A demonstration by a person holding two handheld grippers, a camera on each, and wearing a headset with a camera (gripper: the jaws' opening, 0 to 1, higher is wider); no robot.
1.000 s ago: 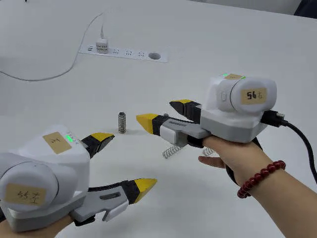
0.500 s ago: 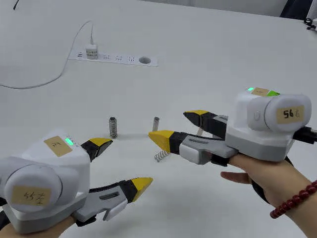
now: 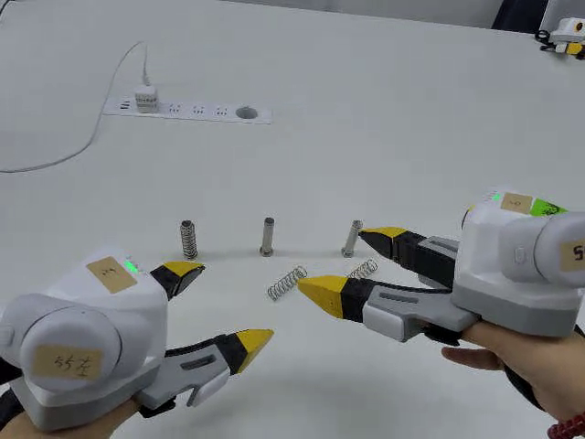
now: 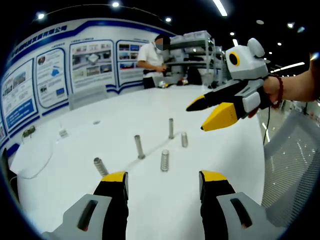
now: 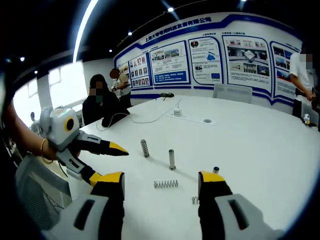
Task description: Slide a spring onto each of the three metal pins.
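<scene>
So left gripper (image 3: 232,302) and right gripper (image 3: 334,260) gape empty; head view shows the rightmost pin (image 3: 351,238) whole, right gripper view just its top.

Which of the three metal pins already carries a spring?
The leftmost pin in the head view: a spring coils around it. The middle pin and the right pin are bare.

Desk (image 3: 384,110): plain white.
Pins (image 3: 268,236): silver-grey metal.
Fitted spring (image 3: 188,240) and loose springs (image 3: 287,283): the same silver.
Left gripper (image 3: 230,302) and right gripper (image 3: 336,260): white and pale grey bodies, black jaws tipped yellow, tan labels with dark handwriting, green lights.
Power strip (image 3: 187,110), desk's far left edge: white, with white cable (image 3: 82,146).
Bracelet (image 4: 278,91): dark red beads.
</scene>
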